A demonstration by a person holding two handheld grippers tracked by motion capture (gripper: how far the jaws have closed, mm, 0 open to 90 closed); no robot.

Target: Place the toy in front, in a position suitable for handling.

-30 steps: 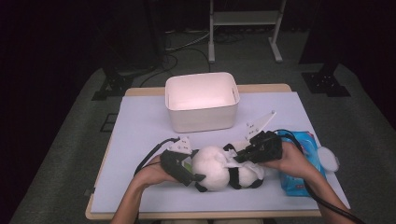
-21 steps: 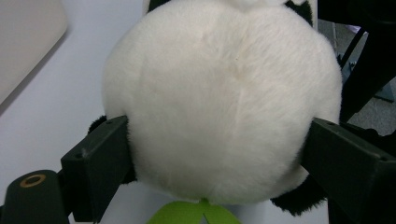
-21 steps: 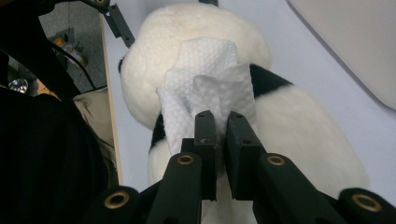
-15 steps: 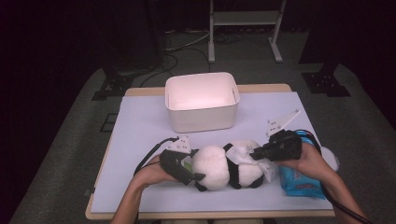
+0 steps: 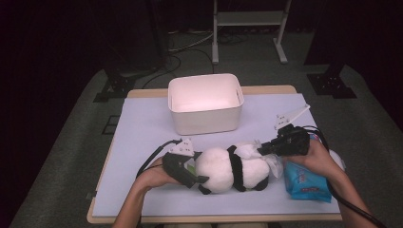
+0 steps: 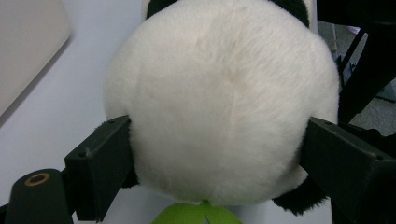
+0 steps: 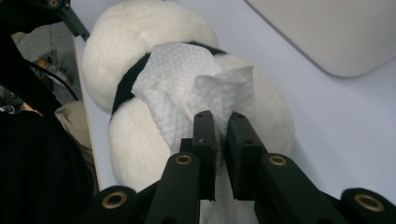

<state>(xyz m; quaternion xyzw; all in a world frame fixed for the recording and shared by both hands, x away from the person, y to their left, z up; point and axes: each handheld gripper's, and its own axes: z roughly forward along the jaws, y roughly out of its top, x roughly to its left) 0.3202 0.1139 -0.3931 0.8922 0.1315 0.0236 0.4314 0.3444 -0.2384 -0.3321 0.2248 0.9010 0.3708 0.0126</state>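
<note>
Nearest the person, the left gripper [image 5: 190,172] is clamping its two black jaws on the round white end of the plush panda [image 5: 231,169], one jaw pressing into the fur on each side, as the left gripper view shows. The panda [image 6: 224,112] is lying on its side on the desk [image 5: 142,128], near the front edge, between the two hands.

On the right, the right gripper [image 7: 219,122] is holding its jaws close together, pinching a bunched fold of a white wipe [image 7: 182,88] that is draping over the panda's black band and white body. Just beside that hand, a blue wipe packet [image 5: 304,180] is lying flat on the desk.

The step in hand looks like wiping the toy. Doing it well probably means keeping the left clamp steady so the soft body is not rolling, and dragging the wipe lightly along the pile rather than pressing down, since the thin sheet could slip from the pinch or snag.

The fur is looking short, dense and springy; the wipe is thin and dimpled, with crumpled folds.

Farther back, a white rounded-corner plastic bin [image 5: 205,102] is standing open and upright, well apart from the panda.
</note>
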